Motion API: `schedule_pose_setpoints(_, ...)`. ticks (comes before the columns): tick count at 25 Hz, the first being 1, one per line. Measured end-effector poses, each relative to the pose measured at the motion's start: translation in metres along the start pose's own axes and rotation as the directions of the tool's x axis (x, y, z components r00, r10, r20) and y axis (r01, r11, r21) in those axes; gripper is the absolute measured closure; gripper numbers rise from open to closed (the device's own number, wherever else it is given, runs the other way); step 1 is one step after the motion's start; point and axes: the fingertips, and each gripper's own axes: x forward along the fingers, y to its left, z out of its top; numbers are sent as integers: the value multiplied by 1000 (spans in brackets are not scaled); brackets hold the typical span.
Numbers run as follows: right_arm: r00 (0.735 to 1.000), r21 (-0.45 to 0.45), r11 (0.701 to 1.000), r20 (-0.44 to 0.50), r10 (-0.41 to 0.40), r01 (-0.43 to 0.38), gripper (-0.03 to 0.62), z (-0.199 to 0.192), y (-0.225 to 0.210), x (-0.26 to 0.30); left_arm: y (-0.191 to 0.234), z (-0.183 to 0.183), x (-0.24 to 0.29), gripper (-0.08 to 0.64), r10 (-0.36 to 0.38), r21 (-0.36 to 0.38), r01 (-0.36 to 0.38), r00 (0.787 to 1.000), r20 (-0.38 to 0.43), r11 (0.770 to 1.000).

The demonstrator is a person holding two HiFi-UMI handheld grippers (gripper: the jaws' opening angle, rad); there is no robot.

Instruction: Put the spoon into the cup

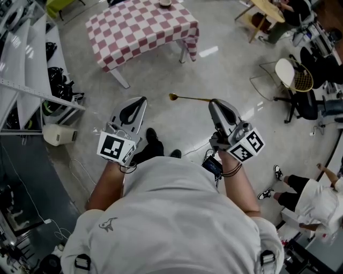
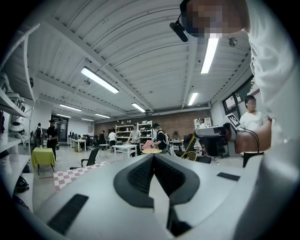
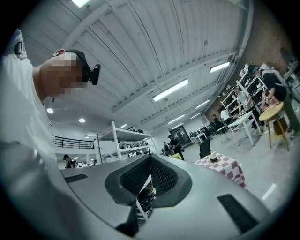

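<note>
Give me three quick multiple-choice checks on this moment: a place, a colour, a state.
1. The cup stands: A on the table; B on the floor; C on a chair.
2. The tablecloth is: A blue; B red and white; C green.
3. The right gripper is: A open; B shut on the spoon; C out of view.
Key: 1 A, it sits at the table's far side. 2 B, the checked squares show it. 3 B, the handle runs out from its closed jaws.
</note>
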Motion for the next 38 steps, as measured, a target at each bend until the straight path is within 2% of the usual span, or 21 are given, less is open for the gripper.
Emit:
schedule_pose_setpoints(9,999,-18,999,0,-44,44,558,-4,-36,67,61,-18,33,546,-66,-1,66,998,-24,998)
schedule_pose_setpoints(19,992,-35,992,26,-124,125,558,6,-62,144,133,-3,62,546,-188,-23,188,982,-4,982)
schedule_pose_setpoints(26,991,-45,990,6,-135,135,558,4,-79,168,168,4,76,546,-180,-22,180,984,9,983)
schedule_pose_setpoints(30,990,-51,989,-12,-142,142,558,2,-100,176,175,1,87,546,-165,-23,165,986,12,986)
schedule_pose_setpoints(38,994,-40,994,-29,-107,105,558,19,-152,195,194,0,137,546,-111,-49,111,994,3,993)
